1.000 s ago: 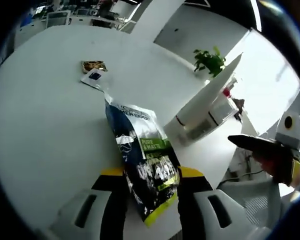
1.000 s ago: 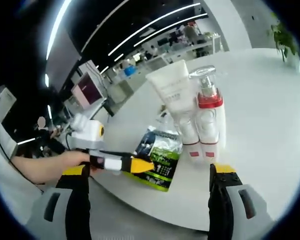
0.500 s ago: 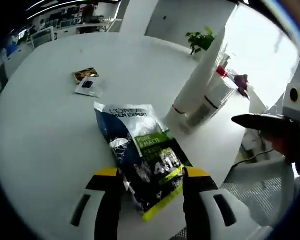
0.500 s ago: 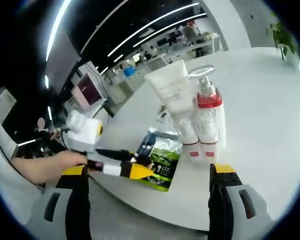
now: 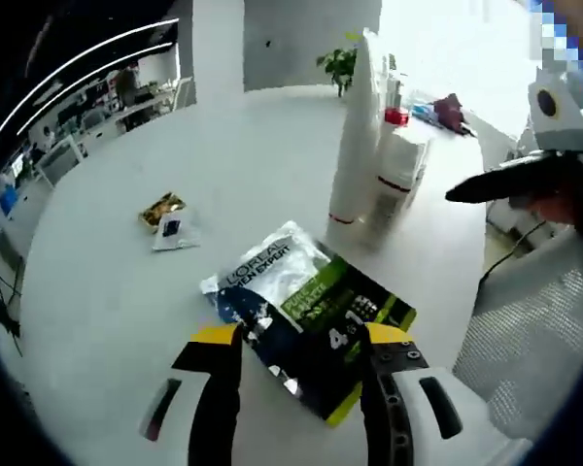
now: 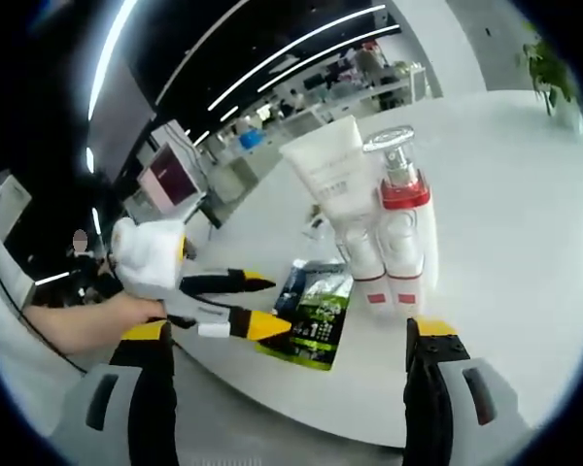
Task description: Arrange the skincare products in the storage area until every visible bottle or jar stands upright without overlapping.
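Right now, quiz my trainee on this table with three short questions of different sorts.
1. True or false: the sachet stands upright.
2. What stands beside the white tube? A) pump bottle B) jar C) mug
3. Fill in: the jaws of the left gripper are ___ either side of the sachet.

Key: 1 false, it lies flat on the table. 2 A. 3 open.

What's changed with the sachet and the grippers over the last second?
The left gripper has let go of the sachet, which now lies flat on the table between its open jaws. The tube and pump bottle stayed upright, and the right gripper stayed open.
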